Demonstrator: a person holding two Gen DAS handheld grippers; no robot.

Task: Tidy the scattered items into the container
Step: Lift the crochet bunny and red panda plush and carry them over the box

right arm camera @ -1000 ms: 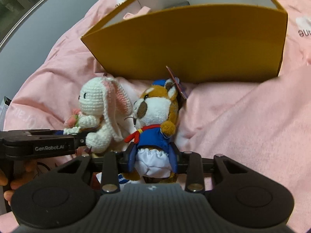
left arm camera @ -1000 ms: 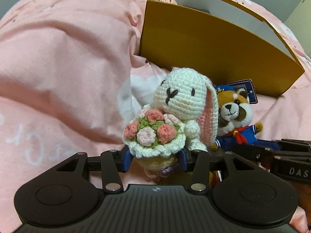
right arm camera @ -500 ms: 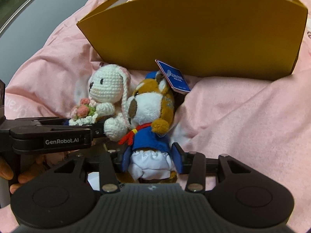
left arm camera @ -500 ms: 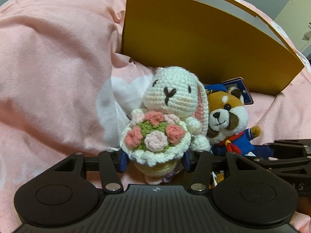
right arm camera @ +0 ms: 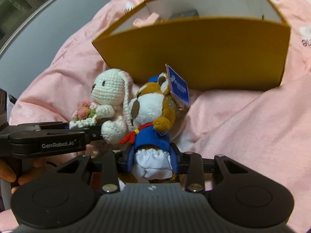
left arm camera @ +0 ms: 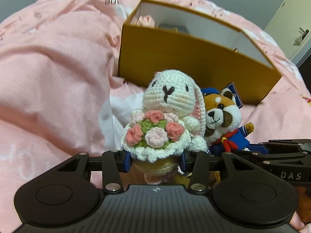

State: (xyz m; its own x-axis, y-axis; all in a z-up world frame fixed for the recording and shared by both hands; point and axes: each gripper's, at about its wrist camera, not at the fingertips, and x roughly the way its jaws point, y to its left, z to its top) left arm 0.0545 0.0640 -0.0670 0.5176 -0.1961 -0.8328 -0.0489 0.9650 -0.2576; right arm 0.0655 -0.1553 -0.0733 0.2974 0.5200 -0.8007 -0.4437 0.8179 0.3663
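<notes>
Left gripper [left arm camera: 154,160] fingers closing on crochet bunny [left arm camera: 171,112] before the yellow box [left arm camera: 186,64].

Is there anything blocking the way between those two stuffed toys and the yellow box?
Only the yellow box's own near wall, which rises behind the crochet bunny and the plush animal in blue. Both must go up over it; the top is open.

Both wrist cameras look steeply down from close by, side by side, sharing the crochet bunny [left arm camera: 173,101], sailor plush [right arm camera: 153,112] and far yellow box [right arm camera: 204,52].
</notes>
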